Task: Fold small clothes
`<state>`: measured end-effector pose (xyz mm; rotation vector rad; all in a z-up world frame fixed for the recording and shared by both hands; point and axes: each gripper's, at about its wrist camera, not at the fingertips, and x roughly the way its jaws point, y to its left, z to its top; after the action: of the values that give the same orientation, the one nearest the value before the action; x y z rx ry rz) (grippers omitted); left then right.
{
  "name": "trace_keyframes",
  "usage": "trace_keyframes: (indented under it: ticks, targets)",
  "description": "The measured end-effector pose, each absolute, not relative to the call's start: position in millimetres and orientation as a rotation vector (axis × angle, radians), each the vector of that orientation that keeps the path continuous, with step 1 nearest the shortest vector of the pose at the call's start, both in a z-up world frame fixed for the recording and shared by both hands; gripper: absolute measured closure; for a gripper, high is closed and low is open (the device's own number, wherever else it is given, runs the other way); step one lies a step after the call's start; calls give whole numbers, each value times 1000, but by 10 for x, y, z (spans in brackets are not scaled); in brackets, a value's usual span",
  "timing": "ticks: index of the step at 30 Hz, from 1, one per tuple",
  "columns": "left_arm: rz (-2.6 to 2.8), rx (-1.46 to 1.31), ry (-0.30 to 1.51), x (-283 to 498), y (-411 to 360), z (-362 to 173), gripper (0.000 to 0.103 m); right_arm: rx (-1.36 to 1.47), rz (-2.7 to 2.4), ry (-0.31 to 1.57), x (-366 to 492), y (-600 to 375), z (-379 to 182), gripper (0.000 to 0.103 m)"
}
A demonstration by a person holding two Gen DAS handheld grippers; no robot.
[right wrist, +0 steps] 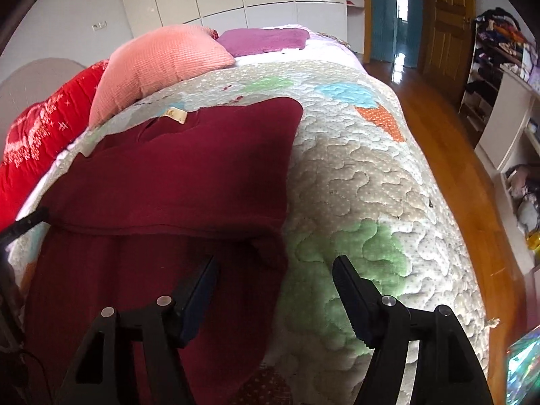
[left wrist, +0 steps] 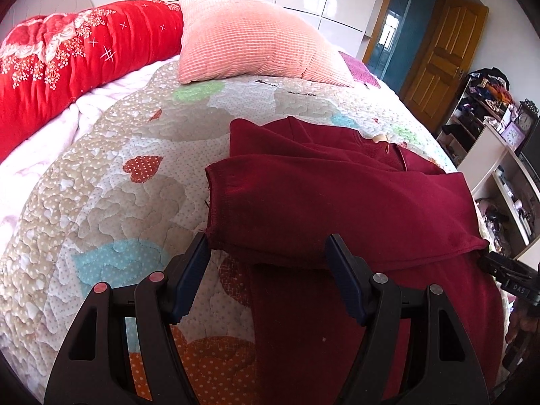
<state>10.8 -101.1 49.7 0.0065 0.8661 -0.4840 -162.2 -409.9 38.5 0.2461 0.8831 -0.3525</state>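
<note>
A dark red fleece garment lies on the quilted bed, with its sleeves folded across the body and a cream label at the collar. In the right wrist view the garment fills the left half. My left gripper is open, its jaws wide apart at the hem of the folded sleeve, holding nothing. My right gripper is open, its jaws astride the garment's right edge, holding nothing. The right gripper's tip also shows in the left wrist view at the garment's right corner.
The patchwork quilt covers the bed. A pink pillow, a red floral duvet and a purple towel lie at the head. Wooden floor, shelves with clutter and a wooden door are to the right.
</note>
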Motion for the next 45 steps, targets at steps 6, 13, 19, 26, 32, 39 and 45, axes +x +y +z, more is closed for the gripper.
trace_keyframes:
  ticks: [6,13,19,26,32,39,45]
  targets:
    - [-476,-23,864,-69,-928,572,33,392,-358,765,-1549,-4306,453,85]
    - [-445,-119,913,-301,-651,536,33,634,-388,743,-1756,-4517,261,85]
    - [-456,-210,936,-623,-431,598,33,610,-327,769,-2152,-4408,553,69]
    - [-459,-171,997,-1104,-287,538,33,560,-151,862,-2795,-3988,501,53]
    - [-455,-180,1062,-1432,-139,344,33,557,-43,899,-3273,-3742,285,55]
    - [-446,-170,1061,-1590,-132,349,32,380,-39,864,-3309,-3436,321,97]
    - [-433,-196,1064,-1773,74,342,32,388,-120,843,-3641,-3652,379,97]
